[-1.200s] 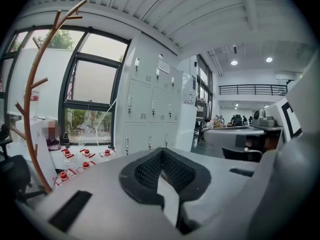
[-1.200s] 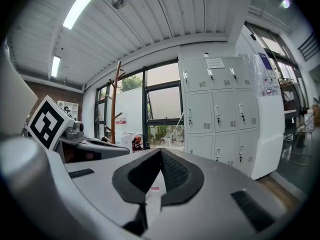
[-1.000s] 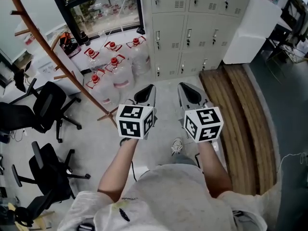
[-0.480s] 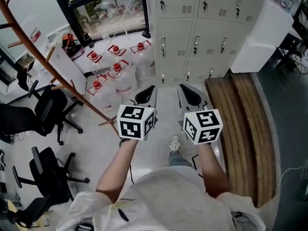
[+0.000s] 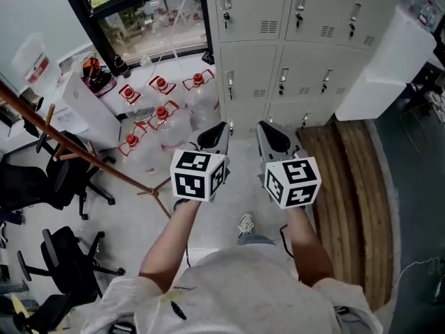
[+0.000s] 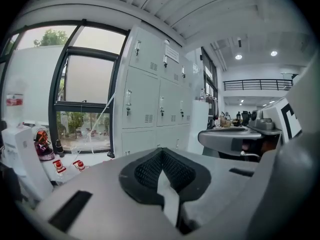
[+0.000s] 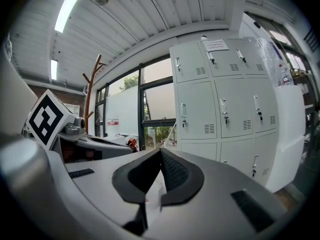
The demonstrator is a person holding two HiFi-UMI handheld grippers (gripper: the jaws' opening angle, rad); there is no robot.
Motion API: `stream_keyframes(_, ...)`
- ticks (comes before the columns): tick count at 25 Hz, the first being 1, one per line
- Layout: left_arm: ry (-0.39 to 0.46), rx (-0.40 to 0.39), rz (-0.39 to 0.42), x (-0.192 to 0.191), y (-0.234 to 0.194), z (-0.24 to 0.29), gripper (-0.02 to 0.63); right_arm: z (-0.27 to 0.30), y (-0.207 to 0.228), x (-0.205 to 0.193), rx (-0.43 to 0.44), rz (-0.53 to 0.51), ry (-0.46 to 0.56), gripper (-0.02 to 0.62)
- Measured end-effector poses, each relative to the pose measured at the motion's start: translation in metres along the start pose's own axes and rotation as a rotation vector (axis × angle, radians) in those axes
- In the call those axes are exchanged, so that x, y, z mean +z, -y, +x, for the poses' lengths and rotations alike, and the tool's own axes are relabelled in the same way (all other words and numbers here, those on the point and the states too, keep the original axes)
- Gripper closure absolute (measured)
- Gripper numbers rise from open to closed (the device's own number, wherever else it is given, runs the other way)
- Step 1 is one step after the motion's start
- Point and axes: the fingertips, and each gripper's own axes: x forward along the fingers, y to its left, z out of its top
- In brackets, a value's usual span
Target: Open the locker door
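A bank of pale grey lockers (image 5: 299, 54) fills the top of the head view, every door closed, each with a small handle (image 5: 283, 82) and vent slots. My left gripper (image 5: 218, 129) and right gripper (image 5: 263, 128) are held side by side in the air, well short of the lockers and pointing at them. Both are shut with nothing between the pads. In the left gripper view the lockers (image 6: 150, 101) stand ahead beyond the left gripper (image 6: 161, 153). The right gripper view has the right gripper (image 7: 160, 154) below the locker doors (image 7: 220, 109).
Several water jugs with red caps (image 5: 163, 113) stand on the floor left of the lockers, below a window (image 5: 153, 16). A wooden coat rack (image 5: 76, 152) leans across the left, near black office chairs (image 5: 42, 179). A white cabinet (image 5: 386, 68) and wooden planks (image 5: 351, 186) are at the right.
The lockers have come closer and lower in the head view as the person steps forward. Both grippers keep their place before the body and stay shut.
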Motion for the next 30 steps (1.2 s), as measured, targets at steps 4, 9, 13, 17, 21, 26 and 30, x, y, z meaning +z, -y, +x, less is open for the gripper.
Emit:
stream_keyframes(4, 0.004, 0.007, -0.003, 0.014, -0.011, 0.042, 0.6, 0.031, 0.032, 0.006, 0.009, -0.01, -0.004, 0.592)
stream_keyframes(9, 0.001, 0.035, -0.024, 0.028, -0.027, 0.084, 0.6, 0.066, 0.063, 0.012, 0.04, -0.012, -0.016, 0.592)
stream_keyframes(13, 0.001, 0.057, -0.025, 0.04, -0.036, 0.108, 0.6, 0.086, 0.084, 0.019, 0.052, 0.0, -0.009, 0.592)
stream_keyframes(17, -0.001, 0.073, -0.019, 0.046, -0.041, 0.118, 0.6, 0.098, 0.089, 0.022, 0.078, 0.009, -0.001, 0.592)
stream_keyframes(21, 0.0, 0.081, -0.003, 0.052, -0.044, 0.126, 0.6, 0.109, 0.093, 0.024, 0.096, 0.026, 0.011, 0.592)
stream_keyframes(26, -0.001, 0.098, -0.012, 0.057, -0.061, 0.136, 0.6, 0.129, 0.098, 0.029, 0.119, 0.039, 0.016, 0.592)
stream_keyframes(30, 0.007, 0.094, -0.02, 0.059, -0.076, 0.154, 0.6, 0.149, 0.103, 0.035, 0.123, 0.025, 0.02, 0.592)
